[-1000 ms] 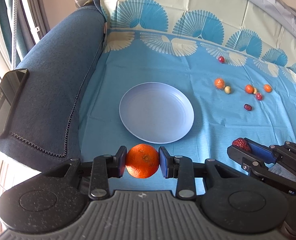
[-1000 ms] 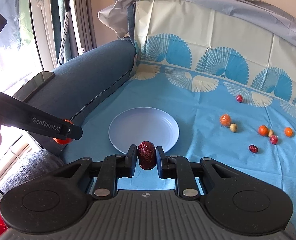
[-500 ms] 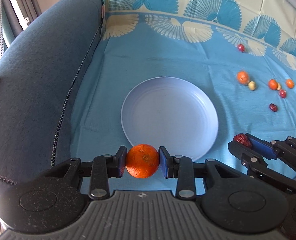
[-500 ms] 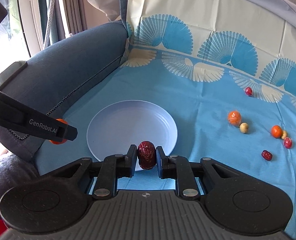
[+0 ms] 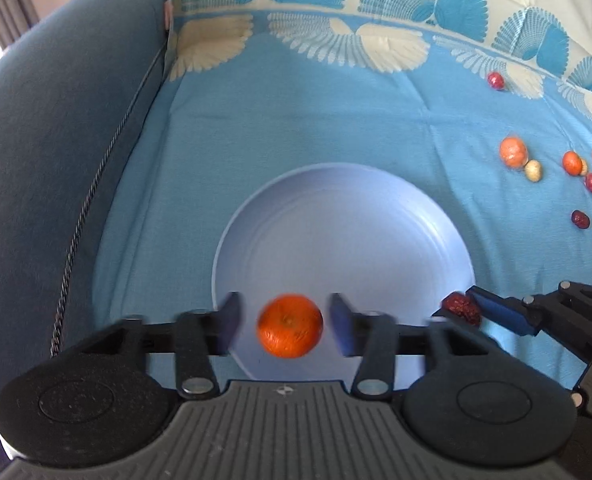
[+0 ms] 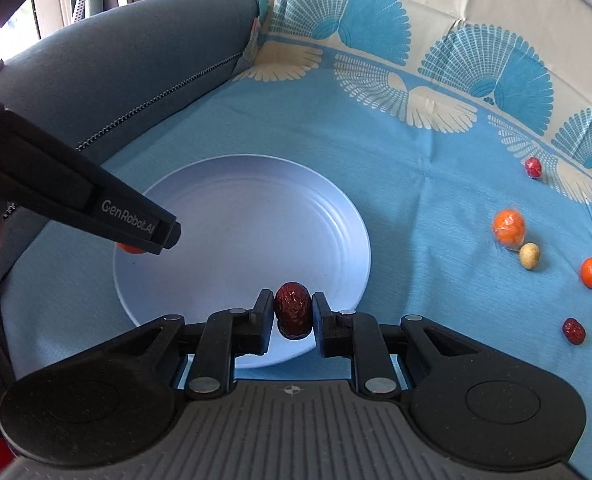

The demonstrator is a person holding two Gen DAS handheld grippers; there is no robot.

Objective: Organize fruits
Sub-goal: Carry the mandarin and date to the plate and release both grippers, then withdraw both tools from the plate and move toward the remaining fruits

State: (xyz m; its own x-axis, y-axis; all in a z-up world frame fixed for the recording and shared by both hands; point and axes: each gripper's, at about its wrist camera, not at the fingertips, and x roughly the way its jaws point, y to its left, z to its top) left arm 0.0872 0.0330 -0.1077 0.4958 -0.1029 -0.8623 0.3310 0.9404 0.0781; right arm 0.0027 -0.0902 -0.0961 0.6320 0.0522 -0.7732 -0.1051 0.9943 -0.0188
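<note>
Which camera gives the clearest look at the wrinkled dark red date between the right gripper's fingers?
The right wrist view: the wrinkled dark red date sits centred and sharp between the opening right gripper fingers, over the pale blue plate. The left wrist view shows it only small, side-on, at the frame's right.

A dark blue sofa arm point(image 5: 55, 160) fills the left of the frame. A blue cloth point(image 5: 316, 120) with fan shapes covers the seat.
</note>
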